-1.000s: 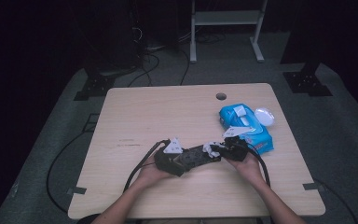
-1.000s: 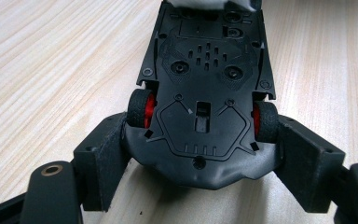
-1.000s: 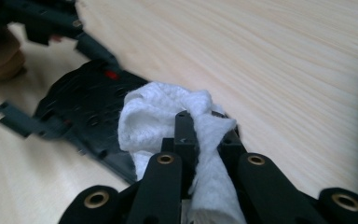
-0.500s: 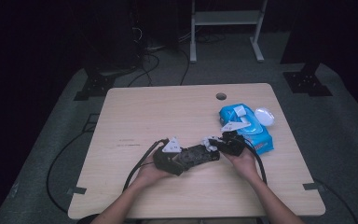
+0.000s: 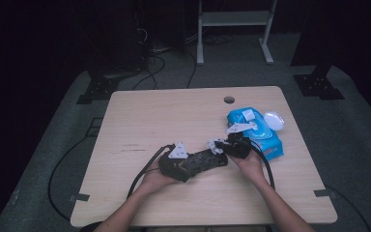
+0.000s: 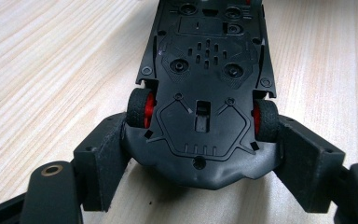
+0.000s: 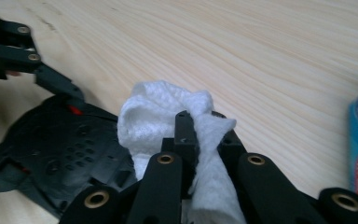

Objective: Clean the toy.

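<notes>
Toy car (image 6: 208, 70), underside up: ribbed black plastic

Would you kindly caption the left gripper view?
Left gripper clamps an upturned black toy car with red-hubbed wheels above a pale wooden table.

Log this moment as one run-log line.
left gripper: shut on toy car, underside up | right gripper: shut on white wipe, at car's underside | wipe pack: on table, right

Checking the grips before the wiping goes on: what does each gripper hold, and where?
The left gripper clamps the upturned toy car across one end, at its wheels. The right gripper pinches a bunched white wipe.
</notes>
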The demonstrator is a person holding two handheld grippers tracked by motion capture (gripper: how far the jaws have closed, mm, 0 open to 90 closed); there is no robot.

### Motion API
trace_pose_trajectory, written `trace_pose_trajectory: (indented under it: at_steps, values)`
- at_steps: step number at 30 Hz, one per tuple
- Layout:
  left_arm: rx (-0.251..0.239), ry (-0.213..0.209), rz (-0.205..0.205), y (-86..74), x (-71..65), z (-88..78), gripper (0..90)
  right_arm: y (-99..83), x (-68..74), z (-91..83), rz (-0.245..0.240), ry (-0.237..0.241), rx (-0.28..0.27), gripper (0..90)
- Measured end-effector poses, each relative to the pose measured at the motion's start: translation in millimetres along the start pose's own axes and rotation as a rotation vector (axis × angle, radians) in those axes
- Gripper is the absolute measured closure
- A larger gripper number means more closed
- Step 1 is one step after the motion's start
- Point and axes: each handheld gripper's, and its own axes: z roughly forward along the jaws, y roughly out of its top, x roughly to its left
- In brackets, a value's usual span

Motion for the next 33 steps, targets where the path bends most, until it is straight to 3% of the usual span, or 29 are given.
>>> trace_pose_trajectory:
  at_steps: [5,12,14,19,24,26,33]
  values:
    - [0.005,-0.001,0.001,0.4,-0.6,0.6,23.8,2.6,14.3,9.1,-0.040,0.030,0.002,82.6]
    - [-0.005,-0.004,0.004,1.6,-0.2,-0.6,23.8,-0.6,-4.5,1.1,0.010,-0.020,0.011,82.6]
    - [-0.002,-0.005,0.006,1.2,0.2,-0.5,23.8,-1.0,-3.3,0.8,0.015,-0.012,0.004,82.6]
    - [-0.004,-0.003,0.007,1.6,-0.5,-0.8,23.8,0.8,8.4,6.1,-0.026,0.013,0.006,82.6]
    - [-0.004,-0.006,0.009,1.4,-0.4,-1.3,23.8,-6.0,-5.6,-6.1,0.009,-0.002,0.020,82.7]
    - [-0.006,-0.007,0.005,1.3,-0.2,-1.2,23.8,-11.5,-5.2,-12.5,0.007,0.003,0.011,82.7]
    - [-0.005,-0.005,0.005,1.7,-0.5,-1.5,23.8,-24.9,14.3,-25.0,-0.069,0.054,0.030,82.6]
